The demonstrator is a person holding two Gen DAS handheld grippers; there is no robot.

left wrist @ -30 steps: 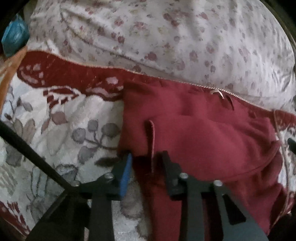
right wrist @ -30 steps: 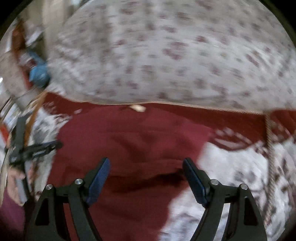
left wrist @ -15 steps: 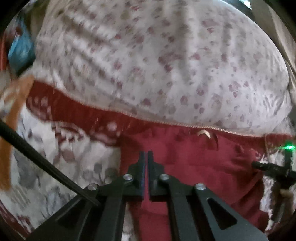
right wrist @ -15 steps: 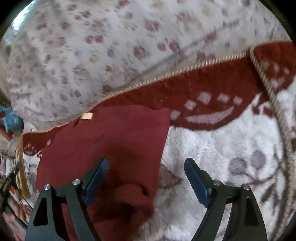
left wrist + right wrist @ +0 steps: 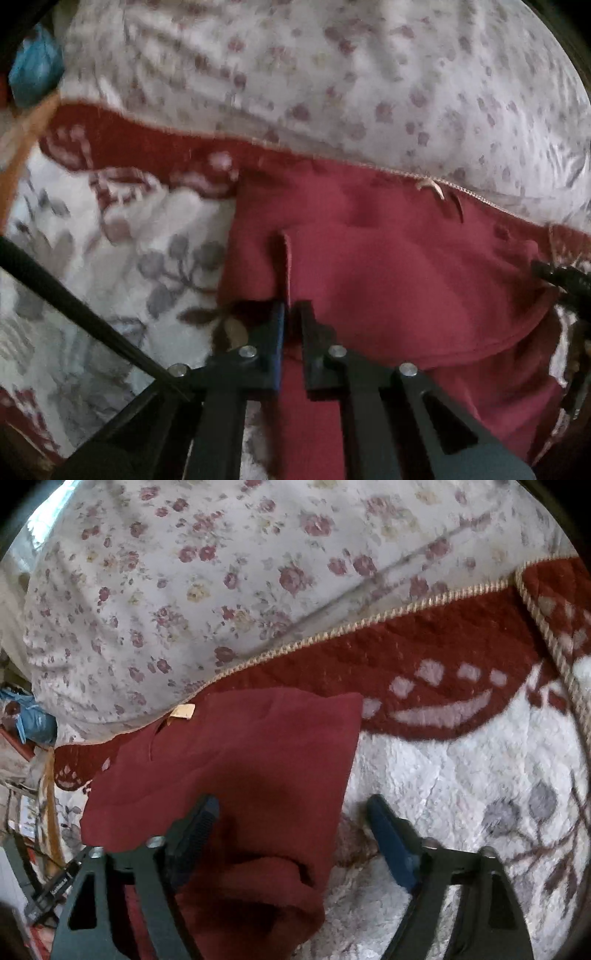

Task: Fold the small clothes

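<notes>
Two tongs worked over one dark red soft knit garment (image 5: 399, 280), spread flat on the white plush blanket with grey leaf print and red border (image 5: 122, 266), just below the pale floral-print duvet (image 5: 207, 576). Left gripper (image 5: 290, 332) clenched on a raised pleat of the garment near its left edge, fingers nearly together with cloth pinched between. Right gripper (image 5: 291, 834) released, jaws spread wide, left finger (image 5: 195, 830) over the red cloth and right finger (image 5: 388, 838) over bare blanket, straddling the garment's right edge; whether touching could not be told. Looked light, limp and unlikely to slip, likely to sag and bunch wherever unsupported, already rumpled at the near right corner. Best taken at hem edges or corners, both layers together, lifted evenly from two sides so the fold fell straight. Small tan label (image 5: 183, 712) marked the far edge beside the duvet.
</notes>
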